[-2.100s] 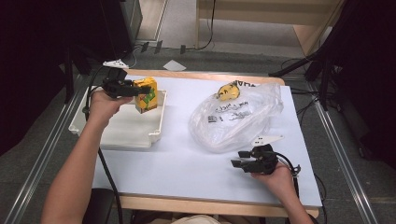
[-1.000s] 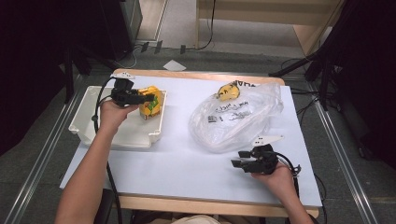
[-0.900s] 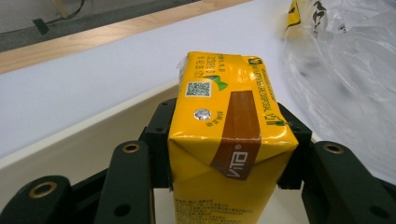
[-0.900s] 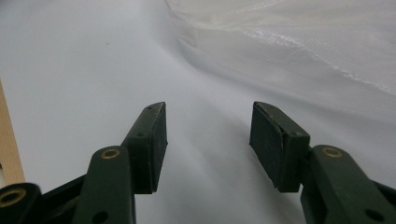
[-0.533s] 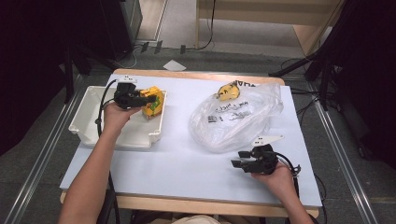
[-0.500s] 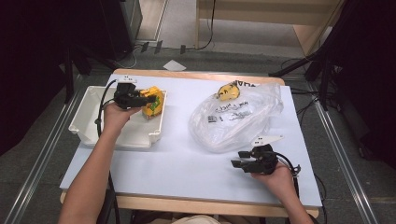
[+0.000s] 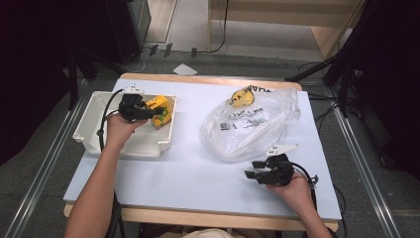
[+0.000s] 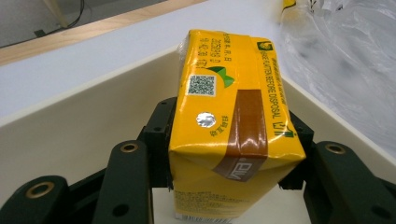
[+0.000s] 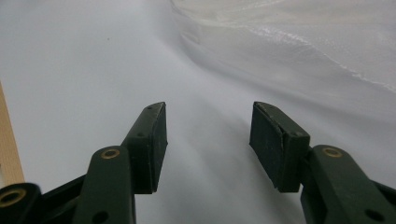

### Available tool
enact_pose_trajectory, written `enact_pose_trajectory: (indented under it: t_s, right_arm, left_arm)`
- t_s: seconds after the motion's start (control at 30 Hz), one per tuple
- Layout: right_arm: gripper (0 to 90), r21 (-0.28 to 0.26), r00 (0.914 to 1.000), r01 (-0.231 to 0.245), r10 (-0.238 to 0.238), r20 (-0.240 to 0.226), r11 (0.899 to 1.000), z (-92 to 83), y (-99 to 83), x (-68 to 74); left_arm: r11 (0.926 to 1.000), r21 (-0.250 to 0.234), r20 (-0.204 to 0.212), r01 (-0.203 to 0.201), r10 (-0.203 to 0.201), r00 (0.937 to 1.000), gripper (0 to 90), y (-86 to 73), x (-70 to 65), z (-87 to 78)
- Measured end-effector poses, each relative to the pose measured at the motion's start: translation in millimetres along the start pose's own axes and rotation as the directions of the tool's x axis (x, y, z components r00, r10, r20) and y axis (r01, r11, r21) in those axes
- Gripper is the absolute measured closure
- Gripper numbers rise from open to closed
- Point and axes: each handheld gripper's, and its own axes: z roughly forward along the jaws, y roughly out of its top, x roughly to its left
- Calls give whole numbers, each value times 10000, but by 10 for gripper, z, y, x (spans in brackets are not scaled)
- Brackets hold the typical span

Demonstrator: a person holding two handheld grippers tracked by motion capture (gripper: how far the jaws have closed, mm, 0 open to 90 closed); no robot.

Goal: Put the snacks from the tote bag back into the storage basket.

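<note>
A yellow drink carton [image 7: 159, 110] [image 8: 229, 126] is held over the right end of the cream tray [image 7: 94, 130], with my left gripper [image 7: 148, 113] shut on its sides. In the left gripper view the jaws clamp the carton from both flanks, its QR code and foil straw hole facing up. My right gripper [image 7: 252, 174] [image 9: 208, 140] rests low on the white table near the front right, open, with nothing between its pads. A clear plastic bag [image 7: 252, 124] lies just beyond it, with a yellow item [image 7: 241, 97] at its far end.
The tray's inner wall [image 8: 70, 126] is close behind the carton. The bag's edge [image 9: 299, 42] spreads ahead of the right gripper. The wooden table edge [image 7: 198, 79] runs along the back, and metal rails [image 7: 366, 163] flank both sides.
My left gripper has carried the carton slightly toward the person along the tray's right side and tilted it. The right gripper has stayed put.
</note>
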Motion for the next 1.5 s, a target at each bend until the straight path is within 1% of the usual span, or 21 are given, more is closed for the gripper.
enact_pose_trajectory:
  t_s: [0.03,0.13,0.2,0.37,0.43,0.53,0.6,0.73,0.77,0.83,0.87,0.9,0.93,1.0,1.07,1.13,1.33,1.4,1.43,1.47,1.5]
  right_arm:
    - [471,5,10000,6,-6,1,10000,-6,1,-1]
    - [471,-3,10000,-15,15,5,10000,-7,1,-1]
    - [471,10,10000,-8,8,-1,10000,-5,0,1]
    - [471,5,10000,-16,16,-22,10000,2,0,1]
    - [471,23,10000,-5,5,-17,10000,3,0,1]
    - [471,29,10000,0,0,-22,10000,4,0,1]
    - [471,41,10000,-18,18,-22,10000,4,1,-1]
    - [470,60,10000,-12,12,-14,10000,4,-1,-3]
    - [470,65,10000,-30,30,-10,10000,6,-1,-2]
    - [469,68,10000,-35,35,-8,10000,6,-1,-2]
    - [468,65,10000,-34,34,-9,10000,8,0,-2]
    - [467,64,10000,-10,10,-8,10000,8,-1,-3]
    - [467,63,10000,0,0,-7,10000,7,-1,-2]
    - [467,62,10000,6,-6,-10,10000,7,-1,-3]
    - [467,69,10000,-17,17,-27,10000,7,0,-2]
    - [467,73,10000,7,-7,-13,10000,7,0,1]
    - [467,36,10000,-8,8,-9,10000,-6,-1,-5]
    - [467,34,10000,-16,16,7,10000,-8,-1,-5]
    - [467,37,10000,-32,32,-13,10000,-11,-1,-1]
    - [467,44,10000,-31,31,-8,10000,-13,0,2]
    - [467,44,10000,-8,8,-5,10000,-14,1,3]
  left_arm:
    - [9999,116,132,104,-106,9999,501,-7,2,2]
    - [9998,218,176,15,-19,9998,491,-14,-8,0]
    - [9995,324,206,40,-47,9998,488,-14,-6,-10]
    - [9978,486,490,447,-471,9977,454,-26,19,-11]
    - [9970,577,521,510,-540,9972,443,-25,23,-24]
    - [9968,645,431,463,-492,9979,424,-22,20,-56]
    - [9970,703,396,311,-340,9986,415,-17,11,-80]
    - [9975,618,424,348,-374,9984,389,-1,-2,-137]
    - [9974,663,401,297,-324,9987,382,6,-7,-169]
    - [9967,767,359,279,-308,9989,377,4,-18,-178]
    - [9948,1010,283,157,-187,9994,369,-7,-44,-196]
    - [9945,1032,262,151,-179,9995,363,-13,-54,-208]
    - [9937,1112,242,166,-195,9995,356,-16,-60,-222]
    - [9939,1091,228,181,-207,9995,356,-20,-62,-241]
    - [9946,950,392,410,-449,9982,373,-29,-35,-292]
    - [9942,952,283,492,-521,9982,374,-40,-28,-322]
    - [9931,1024,185,579,-601,9980,395,-88,-39,-405]
    - [9945,656,181,818,-832,9964,412,-138,-43,-463]
    - [9935,712,203,885,-902,9957,427,-154,-42,-476]
    - [9931,783,164,874,-890,9959,425,-163,-47,-480]
    - [9936,841,35,760,-766,9971,431,-175,-61,-490]
